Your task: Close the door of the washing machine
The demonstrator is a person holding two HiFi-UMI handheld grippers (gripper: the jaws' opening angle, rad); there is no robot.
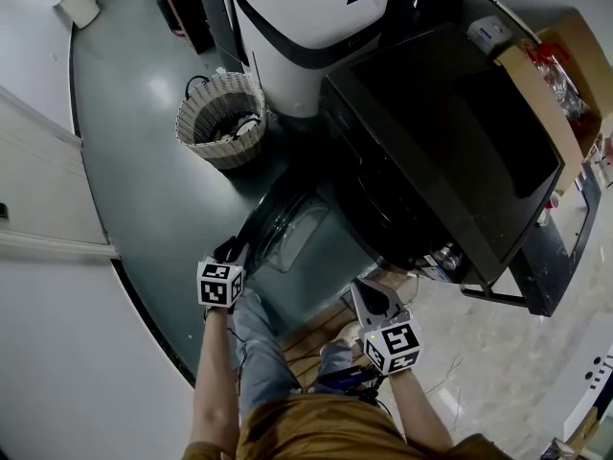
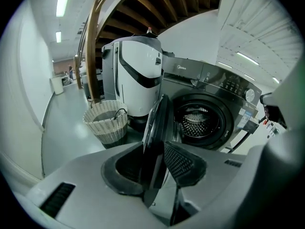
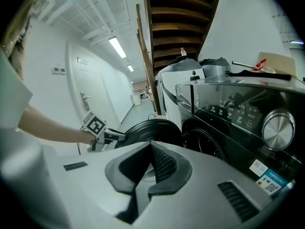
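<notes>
Right now your left gripper straddles the rim of the door, its jaws spread with a pad on either side of the edge. The door stands swung wide out from the washing machine. Your right gripper hovers beside the machine's front, jaws pressed together on nothing.

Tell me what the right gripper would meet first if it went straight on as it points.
Probably the open washing machine door, directly beyond the right gripper's tips; nothing nearer shows, though depth is unclear.
</notes>
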